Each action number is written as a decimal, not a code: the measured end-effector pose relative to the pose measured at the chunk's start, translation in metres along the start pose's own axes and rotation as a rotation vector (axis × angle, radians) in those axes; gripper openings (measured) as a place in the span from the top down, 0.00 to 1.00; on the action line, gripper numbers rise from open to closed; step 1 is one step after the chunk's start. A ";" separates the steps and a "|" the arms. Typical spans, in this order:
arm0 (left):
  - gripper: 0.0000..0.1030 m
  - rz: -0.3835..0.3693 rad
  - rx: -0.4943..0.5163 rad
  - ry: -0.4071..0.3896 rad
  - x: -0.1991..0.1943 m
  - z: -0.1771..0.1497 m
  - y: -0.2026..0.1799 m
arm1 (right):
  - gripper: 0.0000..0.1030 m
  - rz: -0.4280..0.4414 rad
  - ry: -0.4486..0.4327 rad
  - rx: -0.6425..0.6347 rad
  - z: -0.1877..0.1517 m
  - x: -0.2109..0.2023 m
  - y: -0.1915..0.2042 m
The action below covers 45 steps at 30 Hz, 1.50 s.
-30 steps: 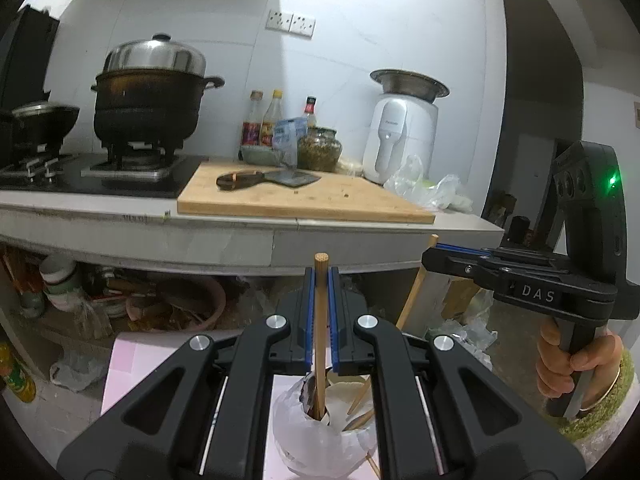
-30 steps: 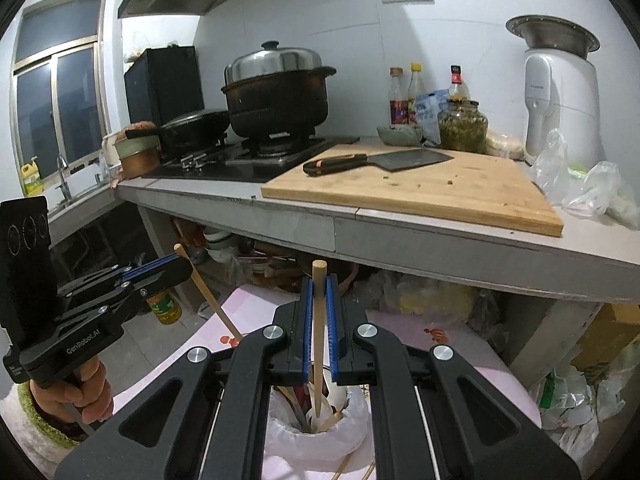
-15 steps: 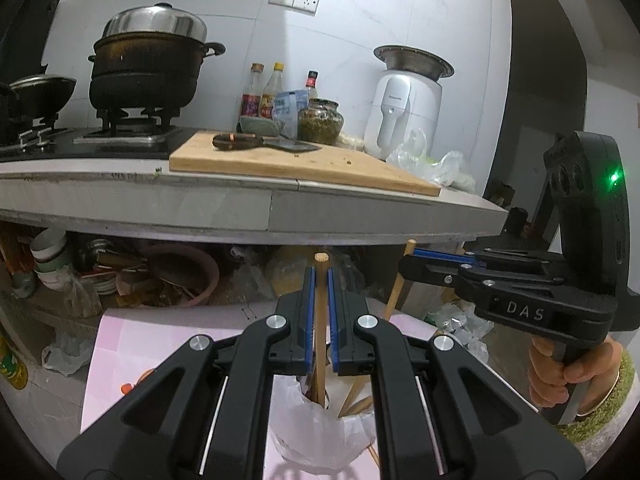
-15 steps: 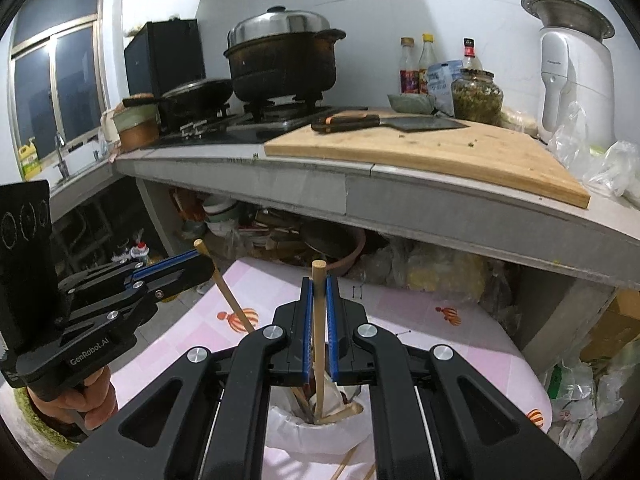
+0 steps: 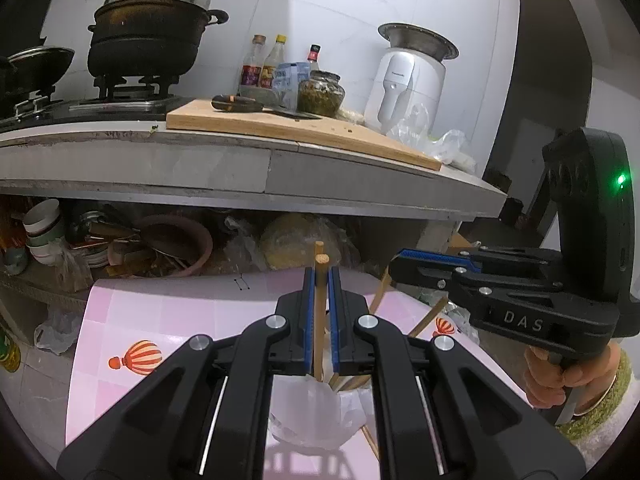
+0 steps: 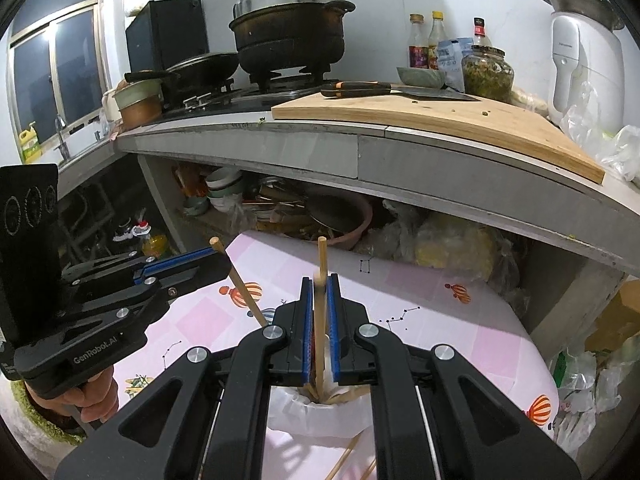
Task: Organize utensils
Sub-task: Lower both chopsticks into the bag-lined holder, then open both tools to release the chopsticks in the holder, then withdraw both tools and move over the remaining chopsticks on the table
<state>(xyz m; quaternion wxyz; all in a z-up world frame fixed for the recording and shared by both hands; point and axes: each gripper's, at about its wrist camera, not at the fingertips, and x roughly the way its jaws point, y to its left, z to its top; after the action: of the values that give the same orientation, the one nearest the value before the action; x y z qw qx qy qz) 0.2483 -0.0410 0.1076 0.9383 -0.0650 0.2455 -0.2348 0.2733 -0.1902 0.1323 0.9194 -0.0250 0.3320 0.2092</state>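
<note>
My left gripper (image 5: 320,276) is shut on a wooden chopstick (image 5: 319,320) that stands upright, its lower end in a white holder (image 5: 316,416) lined with plastic. My right gripper (image 6: 320,284) is shut on another wooden chopstick (image 6: 320,320), also upright over the same holder (image 6: 320,416). Other chopsticks lean in the holder. The right gripper (image 5: 404,264) shows at right in the left wrist view with its chopstick (image 5: 382,292). The left gripper (image 6: 216,262) shows at left in the right wrist view with its chopstick (image 6: 244,288).
The holder stands on a pink patterned table (image 6: 440,320). Loose chopsticks (image 6: 344,460) lie beside it. Behind is a kitchen counter (image 5: 240,168) with a cutting board (image 6: 440,120) and cleaver (image 6: 400,90), a pot (image 6: 288,32) on the stove, bottles and a white appliance (image 5: 412,76).
Both grippers have tilted downward and lowered toward the table, keeping their chopsticks. The counter has risen in both views. The right chopstick looks blurred and sits slightly lower in the jaws.
</note>
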 end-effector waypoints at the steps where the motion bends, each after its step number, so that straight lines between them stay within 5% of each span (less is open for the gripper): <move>1: 0.92 0.001 0.001 0.003 0.000 0.000 0.000 | 0.92 -0.002 0.000 0.000 0.000 0.000 0.000; 5: 0.78 0.015 0.003 -0.002 -0.003 0.000 -0.001 | 0.86 -0.009 -0.004 0.002 0.000 -0.004 -0.001; 17: 0.61 0.039 -0.002 -0.040 -0.029 0.003 -0.003 | 0.71 -0.023 -0.090 0.022 -0.005 -0.052 -0.009; 24: 0.48 0.046 -0.024 -0.031 -0.061 -0.026 0.001 | 0.63 -0.047 -0.131 0.092 -0.047 -0.101 -0.040; 30: 0.41 0.069 -0.054 0.031 -0.078 -0.076 0.008 | 0.63 -0.072 -0.010 0.209 -0.115 -0.095 -0.077; 37: 0.35 0.080 -0.110 0.185 -0.062 -0.141 0.014 | 0.63 -0.064 0.221 0.361 -0.208 -0.031 -0.092; 45: 0.35 0.118 -0.170 0.381 -0.021 -0.207 0.018 | 0.63 -0.084 0.360 0.387 -0.249 0.028 -0.080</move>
<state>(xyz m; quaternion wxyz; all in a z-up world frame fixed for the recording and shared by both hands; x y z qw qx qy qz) 0.1379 -0.0172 -0.0680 0.8782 -0.0837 0.4408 -0.1658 0.1752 -0.2989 -0.0858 0.8410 0.1005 0.5229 0.0958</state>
